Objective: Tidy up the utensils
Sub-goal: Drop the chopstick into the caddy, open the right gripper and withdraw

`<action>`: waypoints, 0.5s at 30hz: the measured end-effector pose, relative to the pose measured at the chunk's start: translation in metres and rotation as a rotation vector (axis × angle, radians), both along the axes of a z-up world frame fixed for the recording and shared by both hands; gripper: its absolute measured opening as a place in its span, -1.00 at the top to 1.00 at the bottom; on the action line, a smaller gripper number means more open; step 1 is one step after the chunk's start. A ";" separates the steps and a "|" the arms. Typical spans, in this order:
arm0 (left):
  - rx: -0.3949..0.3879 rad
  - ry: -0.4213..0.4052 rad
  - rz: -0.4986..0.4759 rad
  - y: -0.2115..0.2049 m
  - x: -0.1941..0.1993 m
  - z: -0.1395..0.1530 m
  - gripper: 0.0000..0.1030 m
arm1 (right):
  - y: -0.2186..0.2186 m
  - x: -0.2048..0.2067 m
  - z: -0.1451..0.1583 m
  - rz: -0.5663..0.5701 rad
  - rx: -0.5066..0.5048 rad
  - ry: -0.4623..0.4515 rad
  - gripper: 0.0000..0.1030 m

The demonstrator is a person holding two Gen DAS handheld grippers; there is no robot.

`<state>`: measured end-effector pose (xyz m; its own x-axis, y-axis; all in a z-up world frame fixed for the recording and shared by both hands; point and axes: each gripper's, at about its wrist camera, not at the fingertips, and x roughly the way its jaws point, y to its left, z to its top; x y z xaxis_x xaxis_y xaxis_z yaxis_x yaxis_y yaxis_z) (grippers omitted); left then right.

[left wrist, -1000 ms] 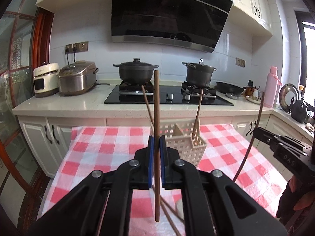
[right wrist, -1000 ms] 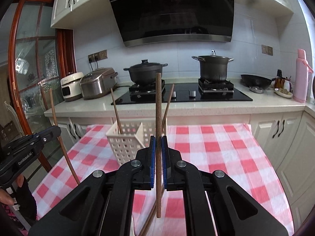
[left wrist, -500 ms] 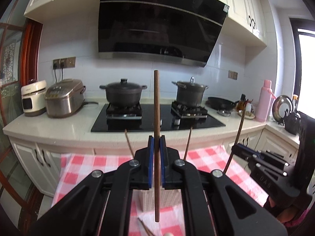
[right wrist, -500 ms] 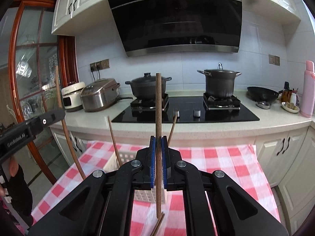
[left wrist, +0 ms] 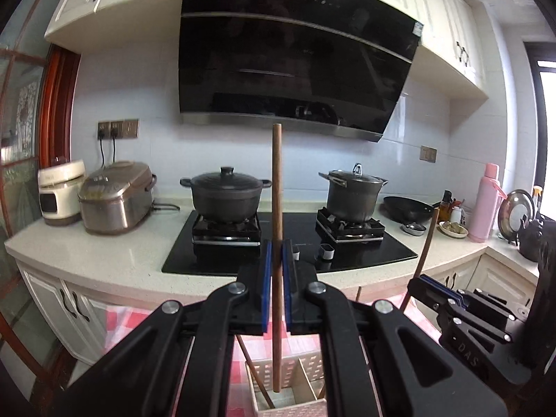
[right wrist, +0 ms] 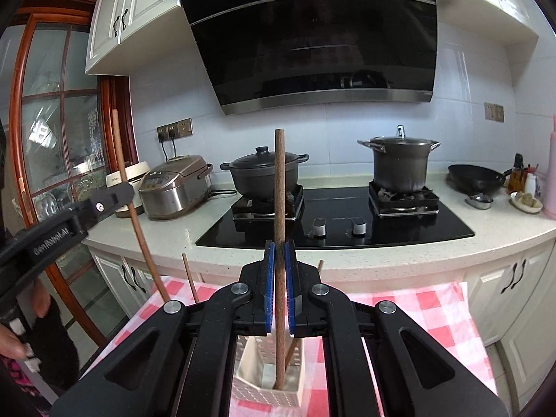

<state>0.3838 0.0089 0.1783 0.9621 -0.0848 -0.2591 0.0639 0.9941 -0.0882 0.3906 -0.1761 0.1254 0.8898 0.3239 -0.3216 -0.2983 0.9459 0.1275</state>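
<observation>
1. Both chopsticks have risen with me since the earlier frames; the basket (left wrist: 288, 396), once ahead of my jaws, now sits low beneath them.
2. My left gripper (left wrist: 277, 288) is clamped on the left chopstick (left wrist: 277, 208), upright, its lower tip hanging over the basket's compartments.
3. My right gripper (right wrist: 279, 288) pinches the right chopstick (right wrist: 280, 208) the same way, tip reaching the basket's (right wrist: 267, 389) mouth.
4. I judge the vertical hold is for dropping each straight in beside the sticks already standing there.
5. Beyond lie the checked cloth (right wrist: 434, 312), then the stove (right wrist: 333, 219) counter.
</observation>
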 end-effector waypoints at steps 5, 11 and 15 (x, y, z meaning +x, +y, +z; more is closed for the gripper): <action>-0.038 0.065 0.004 0.009 0.024 -0.030 0.88 | 0.011 0.020 -0.022 0.017 -0.009 0.048 0.88; -0.067 0.145 -0.011 0.018 0.037 -0.071 0.88 | 0.028 0.031 -0.053 0.052 -0.031 0.109 0.88; -0.075 0.180 -0.013 0.020 0.036 -0.095 0.88 | 0.036 0.032 -0.072 0.066 -0.041 0.143 0.88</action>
<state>0.4201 0.0289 0.0831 0.8996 -0.1226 -0.4191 0.0533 0.9834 -0.1734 0.4227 -0.1404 0.0535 0.8116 0.3636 -0.4574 -0.3412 0.9304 0.1341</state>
